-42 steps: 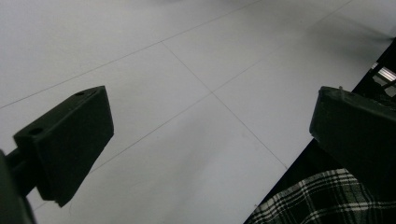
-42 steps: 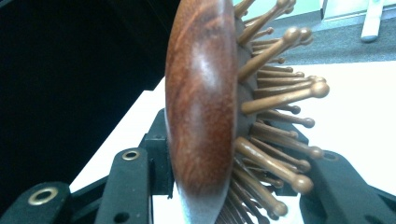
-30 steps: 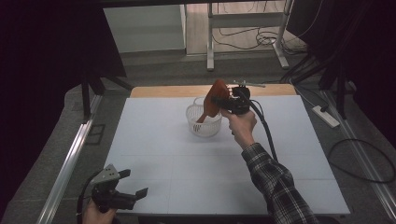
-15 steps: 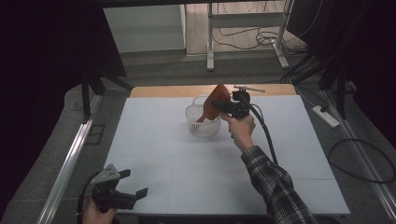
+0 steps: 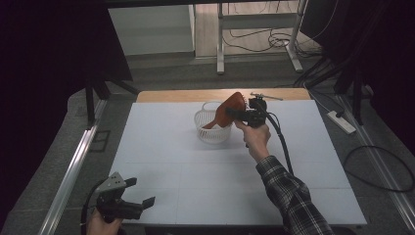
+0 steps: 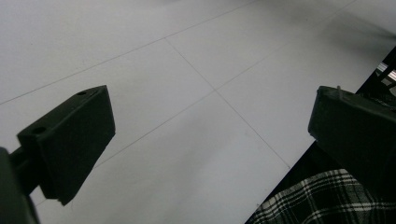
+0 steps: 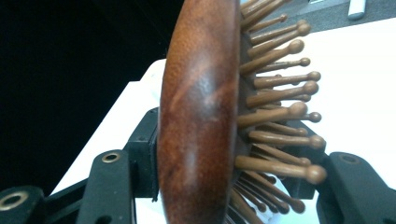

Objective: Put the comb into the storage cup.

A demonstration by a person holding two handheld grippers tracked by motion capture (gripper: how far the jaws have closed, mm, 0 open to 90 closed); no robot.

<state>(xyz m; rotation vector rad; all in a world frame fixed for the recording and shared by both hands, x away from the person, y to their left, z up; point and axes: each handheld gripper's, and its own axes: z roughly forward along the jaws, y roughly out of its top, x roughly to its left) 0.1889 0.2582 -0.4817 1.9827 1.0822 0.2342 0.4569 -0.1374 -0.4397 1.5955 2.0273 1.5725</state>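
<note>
- Left gripper (image 5: 128,203): rests low at the near left corner of the table (image 5: 161,147), well apart from the work. In the left gripper view its fingers (image 6: 70,140) stand spread wide with nothing between them; it takes no part in this step.
- White basket (image 5: 211,128): stands on the table's far middle and receives the lower end of the brush.
- Wooden hairbrush (image 5: 229,108): leans tilted over the basket, its lower end inside the rim and its broad head raised beside the right gripper.
- Right gripper (image 5: 234,114): reaches the brush from the right. In the right gripper view the brush (image 7: 201,116) sits between the fingers (image 7: 109,186), which have just been opening; a gap shows on the bristle side, so the grip appears let go.
- Step in hand, as judged: release of the brush into the basket.
- Next move, as judged: the fingers need to spread clear of the bristles, then draw straight back so the brush is not dragged out.
</note>
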